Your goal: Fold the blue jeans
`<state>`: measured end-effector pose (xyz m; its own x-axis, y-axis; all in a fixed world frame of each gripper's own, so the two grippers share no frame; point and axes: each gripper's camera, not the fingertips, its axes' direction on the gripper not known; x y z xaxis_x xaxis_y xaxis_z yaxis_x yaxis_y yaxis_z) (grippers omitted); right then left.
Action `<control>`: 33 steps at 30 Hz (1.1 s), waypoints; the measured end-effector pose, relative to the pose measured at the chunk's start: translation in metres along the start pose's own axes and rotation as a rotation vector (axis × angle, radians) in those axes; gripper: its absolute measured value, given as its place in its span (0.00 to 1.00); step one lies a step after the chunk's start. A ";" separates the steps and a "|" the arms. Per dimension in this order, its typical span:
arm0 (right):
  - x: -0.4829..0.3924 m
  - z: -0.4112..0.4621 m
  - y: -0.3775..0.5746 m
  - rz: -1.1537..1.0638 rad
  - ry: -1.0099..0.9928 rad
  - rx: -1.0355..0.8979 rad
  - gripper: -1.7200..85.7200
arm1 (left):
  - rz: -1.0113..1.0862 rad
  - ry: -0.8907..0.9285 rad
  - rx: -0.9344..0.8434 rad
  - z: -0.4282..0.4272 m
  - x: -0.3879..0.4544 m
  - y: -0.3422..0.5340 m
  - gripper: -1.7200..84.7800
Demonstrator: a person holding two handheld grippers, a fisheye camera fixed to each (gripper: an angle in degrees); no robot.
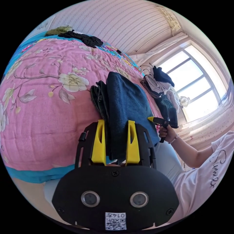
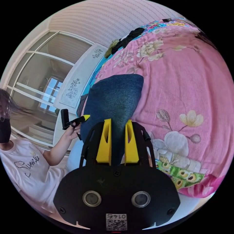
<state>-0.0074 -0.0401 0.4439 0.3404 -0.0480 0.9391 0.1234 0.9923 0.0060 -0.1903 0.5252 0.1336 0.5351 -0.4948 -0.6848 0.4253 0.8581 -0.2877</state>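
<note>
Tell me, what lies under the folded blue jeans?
The blue jeans rest on a pink floral bedspread, with darker folded denim beneath along one side. The bedspread directly below is covered, so anything there cannot be seen.

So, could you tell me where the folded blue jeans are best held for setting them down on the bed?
Probably at the near short end, where both grippers already have them. The blue jeans are folded into a thick narrow stack reaching away over the pink quilt. The left gripper and right gripper each straddle that end from the person's side, fingers closed on all layers, so none sags.
</note>
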 end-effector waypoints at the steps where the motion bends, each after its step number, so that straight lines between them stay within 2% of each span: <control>1: -0.015 0.001 0.000 -0.046 0.022 0.001 0.10 | -0.002 -0.006 0.008 -0.006 0.000 0.004 0.16; 6: -0.102 -0.001 0.003 -0.291 0.164 0.013 0.07 | -0.099 0.034 0.038 -0.030 -0.007 0.034 0.13; 10: -0.192 0.001 -0.012 -0.571 0.184 -0.038 0.06 | -0.188 0.179 0.228 -0.070 -0.019 0.082 0.13; 12: -0.237 0.014 -0.022 -0.724 0.183 -0.075 0.06 | -0.194 0.189 0.348 -0.096 -0.024 0.102 0.13; 14: -0.293 0.042 -0.038 -0.902 0.152 -0.114 0.07 | -0.215 0.139 0.490 -0.138 -0.031 0.127 0.13; 20: -0.440 0.153 -0.081 -1.222 -0.008 -0.267 0.07 | -0.362 -0.097 0.835 -0.237 -0.043 0.204 0.13; 23: -0.523 0.221 -0.095 -1.386 0.007 -0.328 0.07 | -0.438 -0.237 0.970 -0.278 -0.052 0.227 0.13; 27: -0.612 0.301 -0.123 -1.412 0.118 -0.286 0.11 | -0.544 -0.351 1.100 -0.318 -0.076 0.221 0.14; 29: -0.641 0.360 -0.144 -1.342 0.286 -0.251 0.11 | -0.628 -0.450 1.120 -0.331 -0.103 0.211 0.15; 31: -0.640 0.403 -0.152 -1.247 0.400 -0.265 0.09 | -0.725 -0.525 1.093 -0.326 -0.132 0.207 0.15; 33: -0.621 0.443 -0.145 -1.149 0.369 -0.395 0.09 | -0.839 -0.613 0.969 -0.309 -0.162 0.203 0.15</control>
<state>-0.6498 -0.1041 0.0120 0.0839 -0.9471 0.3097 0.7659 0.2601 0.5880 -0.4162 0.8221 -0.0202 -0.0018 -0.9970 -0.0770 0.9597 -0.0233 0.2801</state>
